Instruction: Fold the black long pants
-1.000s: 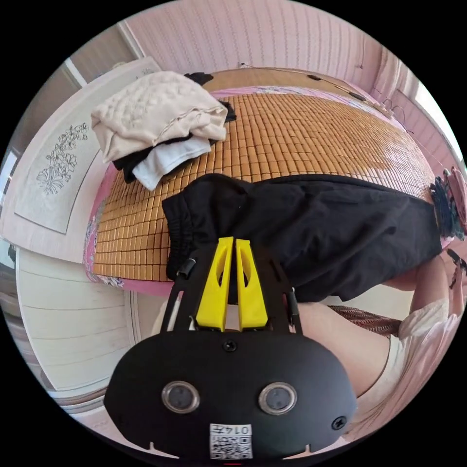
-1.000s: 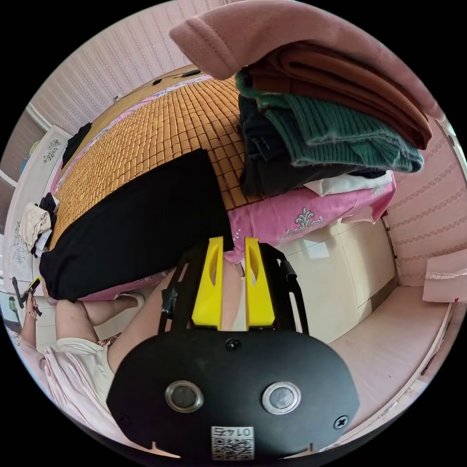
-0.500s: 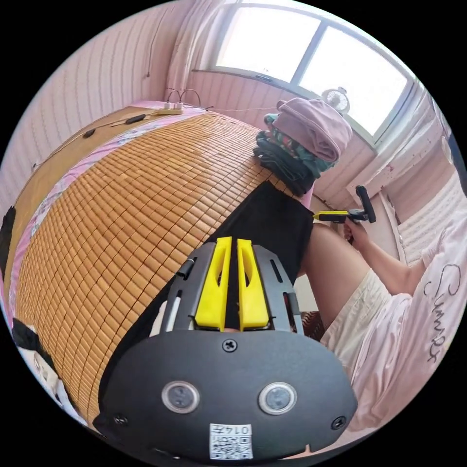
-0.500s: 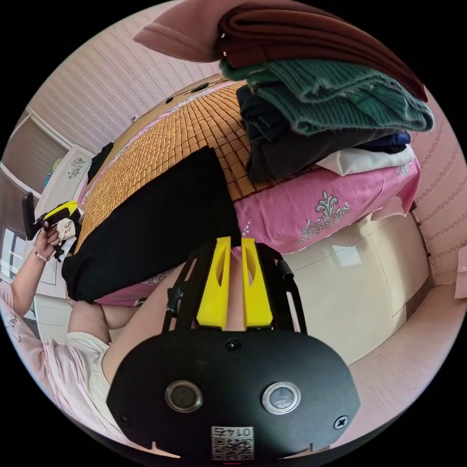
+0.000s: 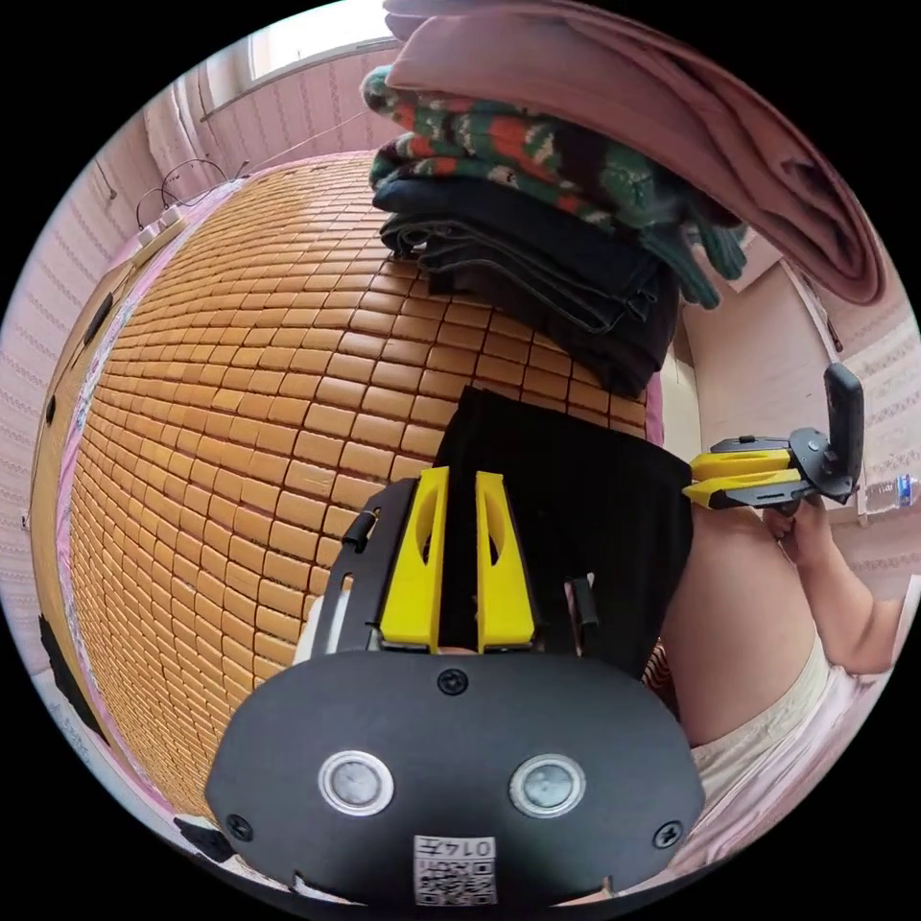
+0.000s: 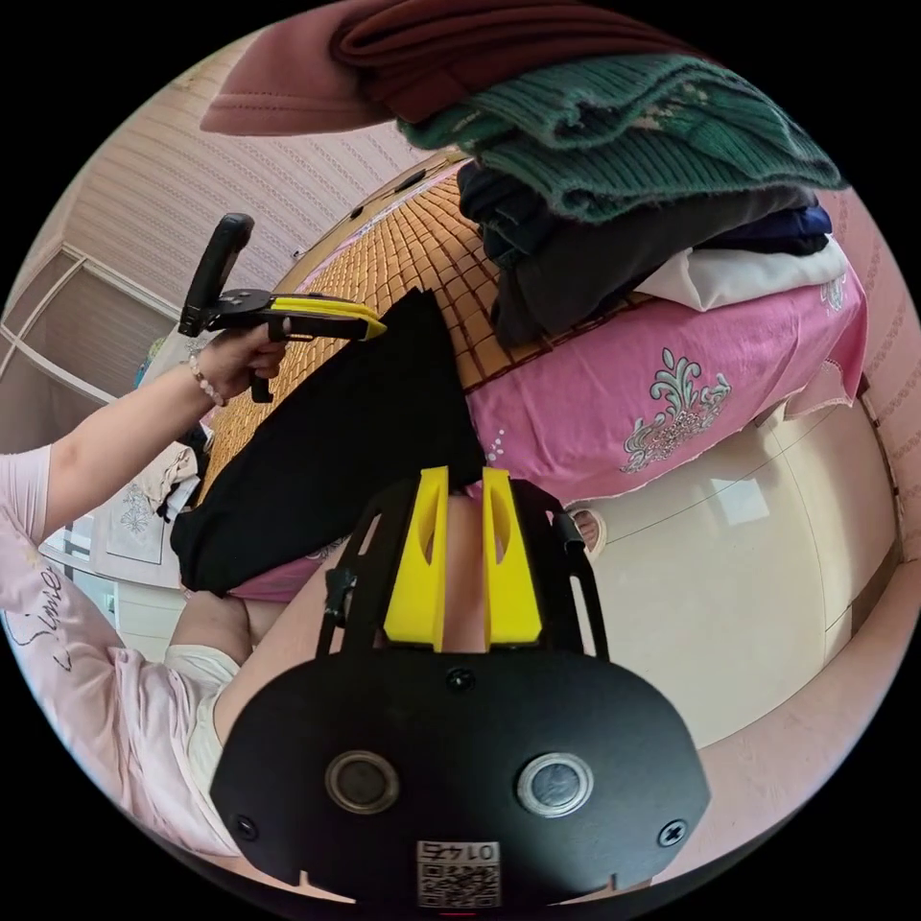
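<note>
The black long pants lie flat as a long strip along the near edge of the bamboo mat, one end close to a stack of folded clothes. My left gripper hovers just over that end, its jaws a narrow gap apart with nothing between them. In the right gripper view the pants run away to the left, and the left gripper hangs above them in a person's hand. My right gripper sits off the bed edge by the pants' corner, slightly open and holding nothing; it shows as the right gripper beside the pants.
A tall stack of folded clothes stands on the mat right beside the pants' end, seen as the stack. A pink sheet hangs over the cream bed base. The person's leg presses against the bed edge.
My left gripper has travelled along the pants from the waistband end to the end by the clothes stack, and its jaws have parted a little. The right gripper stays near the bed edge.
</note>
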